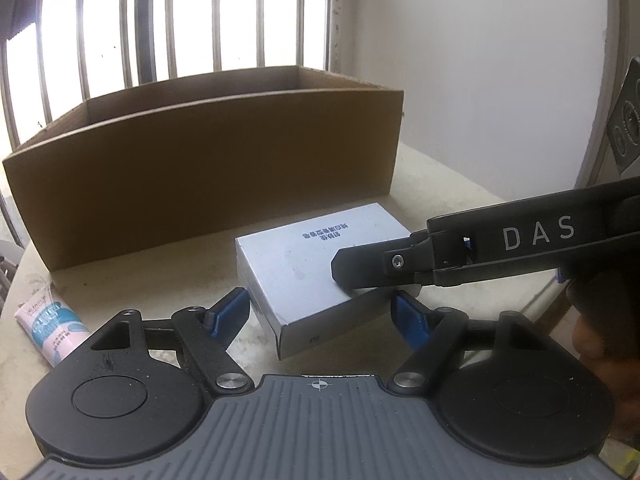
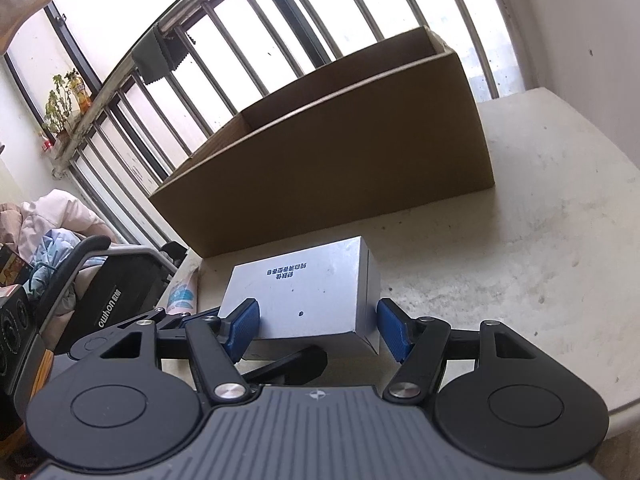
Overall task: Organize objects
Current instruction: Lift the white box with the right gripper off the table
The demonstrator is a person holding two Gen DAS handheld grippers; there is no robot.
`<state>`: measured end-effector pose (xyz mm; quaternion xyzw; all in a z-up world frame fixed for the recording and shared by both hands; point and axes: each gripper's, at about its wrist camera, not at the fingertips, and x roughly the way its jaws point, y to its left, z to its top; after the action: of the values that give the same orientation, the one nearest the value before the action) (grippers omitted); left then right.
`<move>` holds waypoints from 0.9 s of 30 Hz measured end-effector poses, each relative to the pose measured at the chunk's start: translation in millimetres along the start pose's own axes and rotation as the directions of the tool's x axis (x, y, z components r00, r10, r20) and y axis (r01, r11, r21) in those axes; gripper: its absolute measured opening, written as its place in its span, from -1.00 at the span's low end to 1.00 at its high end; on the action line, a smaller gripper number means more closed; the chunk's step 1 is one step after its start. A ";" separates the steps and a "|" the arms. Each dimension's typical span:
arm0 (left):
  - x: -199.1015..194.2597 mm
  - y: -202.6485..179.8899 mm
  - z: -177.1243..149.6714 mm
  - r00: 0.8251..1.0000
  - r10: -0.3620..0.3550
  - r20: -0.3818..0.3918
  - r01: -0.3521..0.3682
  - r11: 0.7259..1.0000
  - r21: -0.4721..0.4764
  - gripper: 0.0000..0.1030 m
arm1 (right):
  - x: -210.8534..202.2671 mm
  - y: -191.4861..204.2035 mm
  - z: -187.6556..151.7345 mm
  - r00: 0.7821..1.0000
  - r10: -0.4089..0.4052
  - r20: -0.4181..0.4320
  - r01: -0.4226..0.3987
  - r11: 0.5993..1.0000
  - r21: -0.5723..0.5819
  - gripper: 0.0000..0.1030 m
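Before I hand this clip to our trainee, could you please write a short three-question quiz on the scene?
1. True or false: the white box lies inside the cardboard box.
2. Which thing lies on the table to the left of the left gripper? A) a mug B) a pink tube C) a spoon
3. Fill in: the right gripper has its open jaws on either side of the ____.
Key: 1 false, it lies on the table in front of it; 2 B; 3 white box.
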<state>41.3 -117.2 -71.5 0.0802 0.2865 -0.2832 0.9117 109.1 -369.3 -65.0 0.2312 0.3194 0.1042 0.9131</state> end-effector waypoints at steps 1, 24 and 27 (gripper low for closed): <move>-1.6 -0.1 1.6 1.000 0.002 0.004 -0.002 1.000 0.000 0.50 | -0.9 1.4 0.7 1.000 0.001 0.003 -0.001 1.000 -0.003 0.33; -44.9 16.1 40.3 0.992 0.049 0.115 -0.046 0.998 -0.030 0.50 | -14.6 50.8 27.9 0.998 0.020 0.060 -0.014 0.996 -0.092 0.33; -49.8 22.6 54.2 0.988 0.060 0.139 -0.056 0.998 -0.033 0.50 | -13.5 61.5 39.1 0.997 0.027 0.074 -0.019 0.993 -0.114 0.33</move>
<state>46.3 -91.8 1.0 0.0554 0.2233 -0.2572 0.9386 120.8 -334.2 -0.8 0.1866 0.2758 0.1237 0.9348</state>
